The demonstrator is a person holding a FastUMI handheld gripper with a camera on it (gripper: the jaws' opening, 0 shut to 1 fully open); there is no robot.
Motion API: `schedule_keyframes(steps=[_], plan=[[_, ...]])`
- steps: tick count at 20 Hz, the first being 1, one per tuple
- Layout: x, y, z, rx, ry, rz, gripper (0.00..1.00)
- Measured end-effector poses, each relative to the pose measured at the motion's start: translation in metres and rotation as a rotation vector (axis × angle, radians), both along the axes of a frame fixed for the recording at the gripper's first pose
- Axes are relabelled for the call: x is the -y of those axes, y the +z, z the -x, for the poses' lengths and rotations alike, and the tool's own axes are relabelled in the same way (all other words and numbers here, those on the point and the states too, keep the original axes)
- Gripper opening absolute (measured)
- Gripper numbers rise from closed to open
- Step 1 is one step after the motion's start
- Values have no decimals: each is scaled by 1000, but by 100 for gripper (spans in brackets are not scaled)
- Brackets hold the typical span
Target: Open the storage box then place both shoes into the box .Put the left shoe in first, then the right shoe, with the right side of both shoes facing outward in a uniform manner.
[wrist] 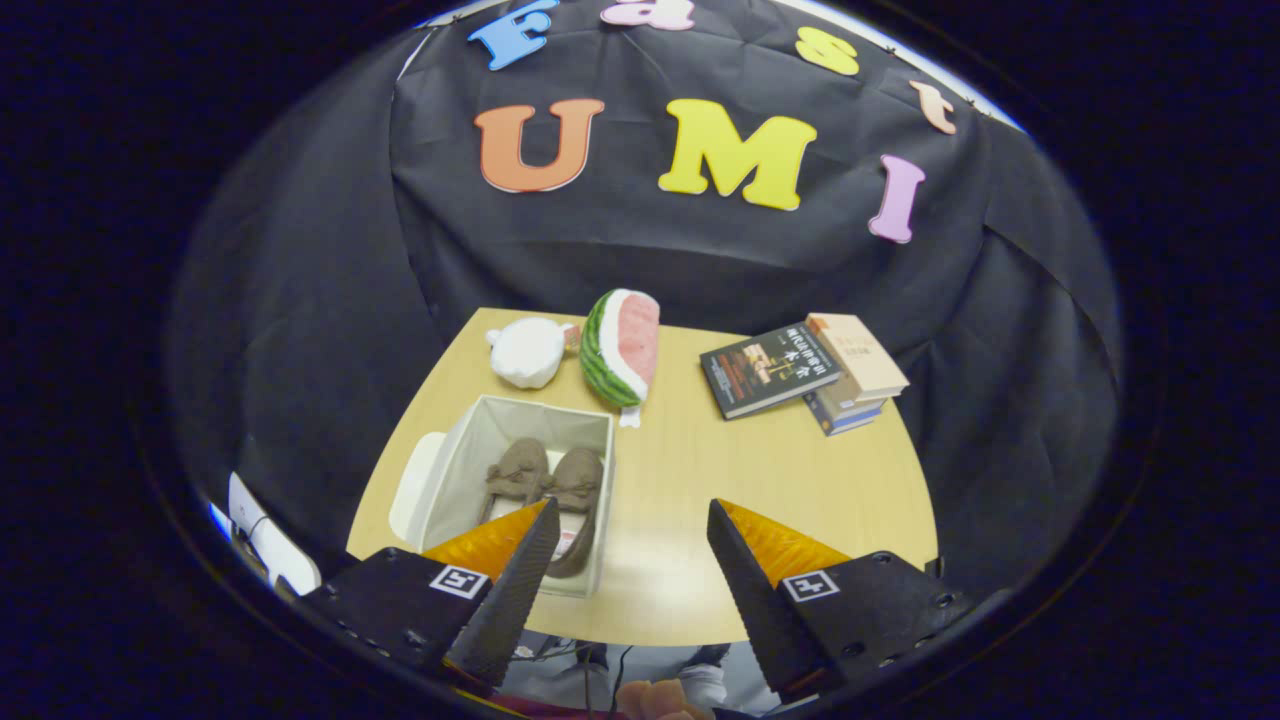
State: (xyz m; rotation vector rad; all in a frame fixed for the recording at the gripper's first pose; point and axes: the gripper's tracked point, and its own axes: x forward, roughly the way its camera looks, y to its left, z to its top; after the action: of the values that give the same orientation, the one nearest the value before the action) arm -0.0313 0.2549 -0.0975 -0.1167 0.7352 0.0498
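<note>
Gripper view has the claw spread wide, holding nothing, raised above the tabletop. Both shoes lie side by side in the open box at eight o'clock; their facing is probably uniform. Back away without nudging the box.

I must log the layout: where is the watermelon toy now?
In the gripper view, the watermelon toy stands on the table, just behind the box, beside the white plush.

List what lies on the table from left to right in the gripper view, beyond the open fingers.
Box lid → open storage box holding both brown shoes → white plush toy → watermelon-slice plush → dark book → stacked books. Gripper is open, holding nothing.
</note>
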Motion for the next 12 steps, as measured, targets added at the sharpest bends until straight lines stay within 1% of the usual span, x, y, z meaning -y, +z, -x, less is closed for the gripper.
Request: schedule_keyframes(steps=[2,4,8,10,12], plan=[[18,22,5,56,-14,-31,91],[39,51,8,143,-25,-47,91],[78,100,15,313,-49,-49,97],[88,117,21,375,-44,-51,97],[95,139,28,465,-44,-72,97]])
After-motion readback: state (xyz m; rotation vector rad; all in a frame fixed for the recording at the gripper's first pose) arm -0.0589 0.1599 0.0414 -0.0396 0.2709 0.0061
